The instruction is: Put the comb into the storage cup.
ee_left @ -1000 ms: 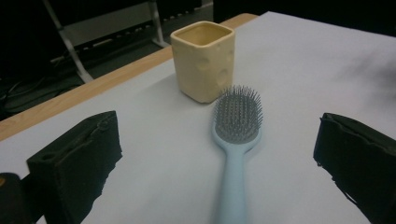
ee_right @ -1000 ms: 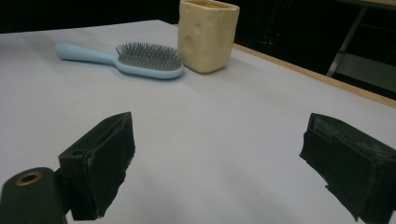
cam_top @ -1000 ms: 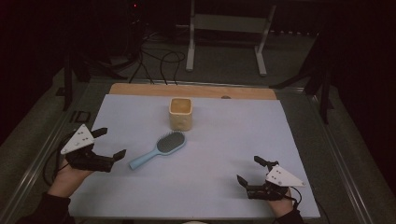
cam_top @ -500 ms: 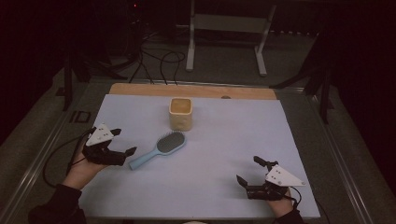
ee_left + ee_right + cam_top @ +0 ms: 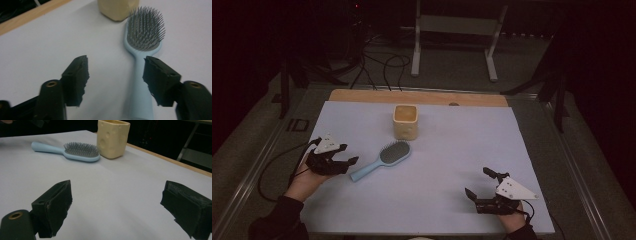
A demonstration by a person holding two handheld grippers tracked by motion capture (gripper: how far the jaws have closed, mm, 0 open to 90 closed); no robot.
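Left claw has dropped low and closed in on the light-blue hairbrush over the past sec; its jaws now stand wide apart w/ nothing between them, the right-hand jaw just beside the handle, which isn't yet straddled. Brush lies bristles-up on the counter, head near the cream cup. Likely a handle pickup is next. Right claw, also spread wide & empty, rests near the counter's front edge, unmoved.

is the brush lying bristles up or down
Bristles up: the hairbrush lies flat on the table, grey pins pointing upward, beside the yellow cup.
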